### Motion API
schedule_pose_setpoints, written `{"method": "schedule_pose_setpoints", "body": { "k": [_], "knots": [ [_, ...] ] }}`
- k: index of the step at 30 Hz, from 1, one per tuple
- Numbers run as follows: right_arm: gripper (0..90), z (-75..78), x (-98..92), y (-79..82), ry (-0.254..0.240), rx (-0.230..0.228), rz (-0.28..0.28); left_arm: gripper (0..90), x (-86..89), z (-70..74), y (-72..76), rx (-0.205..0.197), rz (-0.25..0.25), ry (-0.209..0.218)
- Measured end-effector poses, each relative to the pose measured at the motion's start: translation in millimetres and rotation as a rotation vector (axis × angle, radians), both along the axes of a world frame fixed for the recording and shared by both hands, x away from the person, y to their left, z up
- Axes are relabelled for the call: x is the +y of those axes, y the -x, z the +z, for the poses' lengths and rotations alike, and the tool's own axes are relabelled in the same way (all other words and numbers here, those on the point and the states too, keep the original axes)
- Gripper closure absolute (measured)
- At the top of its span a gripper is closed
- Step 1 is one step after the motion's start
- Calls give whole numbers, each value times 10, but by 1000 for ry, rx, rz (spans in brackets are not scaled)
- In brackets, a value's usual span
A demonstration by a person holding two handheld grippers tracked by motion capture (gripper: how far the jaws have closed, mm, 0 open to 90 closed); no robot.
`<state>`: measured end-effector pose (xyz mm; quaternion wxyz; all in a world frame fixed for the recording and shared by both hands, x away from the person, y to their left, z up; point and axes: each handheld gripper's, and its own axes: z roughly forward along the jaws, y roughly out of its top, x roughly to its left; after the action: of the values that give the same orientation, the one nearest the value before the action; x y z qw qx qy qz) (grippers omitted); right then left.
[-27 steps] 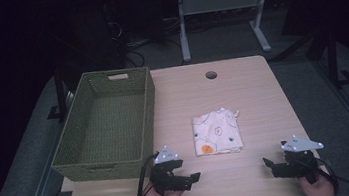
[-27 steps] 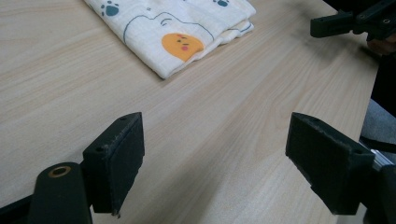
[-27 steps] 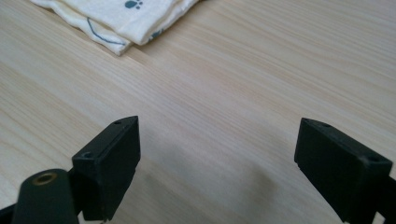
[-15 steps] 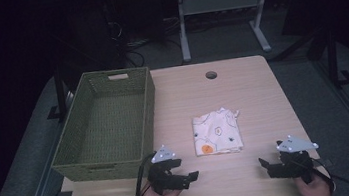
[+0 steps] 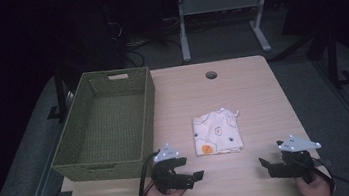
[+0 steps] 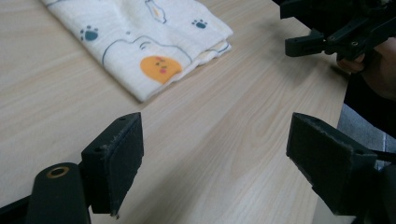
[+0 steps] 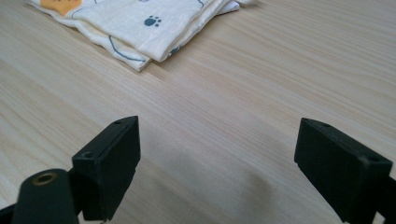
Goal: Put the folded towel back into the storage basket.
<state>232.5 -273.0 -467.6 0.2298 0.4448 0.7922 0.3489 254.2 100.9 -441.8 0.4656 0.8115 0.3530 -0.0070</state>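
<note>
Cloth (image 5: 217,133), folded, lies flat on the table (image 5: 251,83) just right of the basket (image 5: 105,126). Left gripper (image 5: 194,176) and right gripper (image 5: 266,163) rest near the cloth, jaws spread, empty. Likely step: approach. Next move calls for gripping a cloth edge.

A folded white cloth (image 5: 217,133) — printed with paw marks and an orange blob — lies flat near the middle of the wooden table (image 5: 242,89). A green woven basket (image 5: 108,126) sits at the table's left side, well apart from the cloth. A round grommet hole (image 5: 211,75) marks the far edge.
</note>
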Motion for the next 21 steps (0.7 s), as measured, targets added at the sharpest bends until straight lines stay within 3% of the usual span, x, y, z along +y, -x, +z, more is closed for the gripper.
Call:
{"method": "schedule_pose_setpoints", "body": {
  "k": [12, 21],
  "knots": [
    [139, 0, -8, 13, 3, -4, -2, 201, -290, 272, -246, -59, -16, -65],
    [139, 7, 6, 24, 2, -8, 7, 215, -482, 309, -426, -53, -19, -81]
  ]
}}
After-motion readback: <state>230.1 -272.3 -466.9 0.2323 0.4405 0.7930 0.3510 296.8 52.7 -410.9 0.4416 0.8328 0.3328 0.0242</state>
